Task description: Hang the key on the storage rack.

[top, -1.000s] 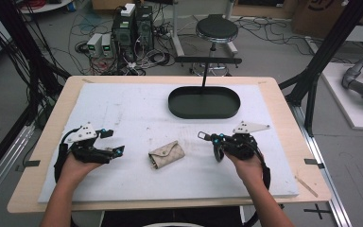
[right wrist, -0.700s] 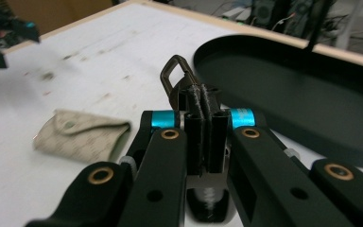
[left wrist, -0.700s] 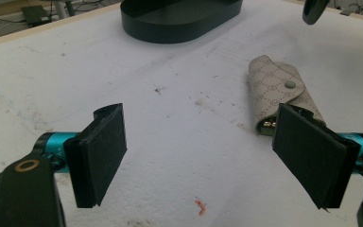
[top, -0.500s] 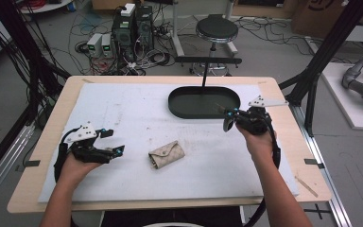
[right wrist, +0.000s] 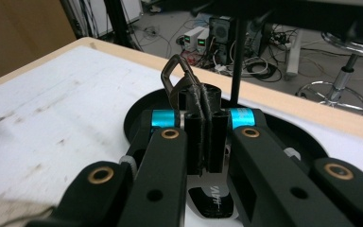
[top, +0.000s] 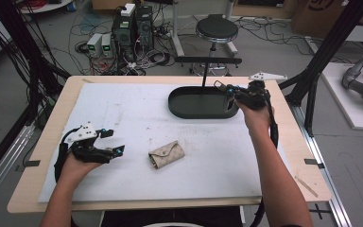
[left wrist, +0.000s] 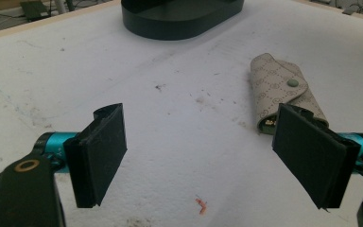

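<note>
A beige snap-flap key pouch [top: 166, 154] [left wrist: 283, 92] lies on the white mat near the front middle. My left gripper [top: 115, 141] [left wrist: 205, 161] rests on the mat just left of the pouch, jaws wide open with nothing between them. A dark oval tray [top: 189, 109] [right wrist: 134, 120] sits at the back of the mat. My right gripper [top: 226, 91] [right wrist: 202, 97] hovers over the tray's right end, shut on a small dark metal clip [right wrist: 175, 78] that sticks out past the pads.
A thin black post [top: 203, 71] rises behind the tray. The white mat [top: 123, 109] covers most of the wooden table [top: 302, 156]. Beyond the far edge are a stool [top: 216, 29], computer boxes [top: 132, 23] and cables. Black frame struts [top: 321, 56] stand at the right.
My right gripper has travelled from beside the pouch to the back right, over the tray's right end, jaws staying shut. The left gripper and the pouch have not moved.
</note>
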`<state>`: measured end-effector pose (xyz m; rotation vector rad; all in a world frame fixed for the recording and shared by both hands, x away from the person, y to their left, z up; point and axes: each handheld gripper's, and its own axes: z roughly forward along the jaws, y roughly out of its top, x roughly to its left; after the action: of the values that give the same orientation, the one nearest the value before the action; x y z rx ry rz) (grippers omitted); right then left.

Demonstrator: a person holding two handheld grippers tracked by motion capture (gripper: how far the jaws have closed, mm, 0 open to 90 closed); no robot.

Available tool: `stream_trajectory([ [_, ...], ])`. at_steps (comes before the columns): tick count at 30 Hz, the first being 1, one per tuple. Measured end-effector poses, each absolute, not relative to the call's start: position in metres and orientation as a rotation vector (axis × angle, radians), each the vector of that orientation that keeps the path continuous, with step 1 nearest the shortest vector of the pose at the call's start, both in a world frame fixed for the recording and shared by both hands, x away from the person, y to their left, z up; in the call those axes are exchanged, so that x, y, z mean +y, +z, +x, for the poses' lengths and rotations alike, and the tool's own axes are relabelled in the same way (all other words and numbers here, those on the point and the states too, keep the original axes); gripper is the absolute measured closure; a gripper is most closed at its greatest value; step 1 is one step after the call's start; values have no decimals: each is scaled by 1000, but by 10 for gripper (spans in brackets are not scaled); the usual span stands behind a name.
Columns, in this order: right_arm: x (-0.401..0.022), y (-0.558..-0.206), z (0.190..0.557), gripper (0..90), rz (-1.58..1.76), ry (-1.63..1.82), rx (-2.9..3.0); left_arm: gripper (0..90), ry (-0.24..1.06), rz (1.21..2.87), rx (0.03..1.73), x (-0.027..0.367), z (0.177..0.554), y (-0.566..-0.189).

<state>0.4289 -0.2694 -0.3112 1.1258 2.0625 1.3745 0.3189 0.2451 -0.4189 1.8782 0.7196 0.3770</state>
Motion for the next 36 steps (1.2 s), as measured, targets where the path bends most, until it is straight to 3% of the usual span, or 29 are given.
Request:
stream_trajectory([
  [16,-264,-299,491,898,1220,1289,2008,185,372,1884,732,245,321,-421],
  [36,-264,-315,516,896,1300,1277,1935,185,369,1893,731,245,321,-422],
])
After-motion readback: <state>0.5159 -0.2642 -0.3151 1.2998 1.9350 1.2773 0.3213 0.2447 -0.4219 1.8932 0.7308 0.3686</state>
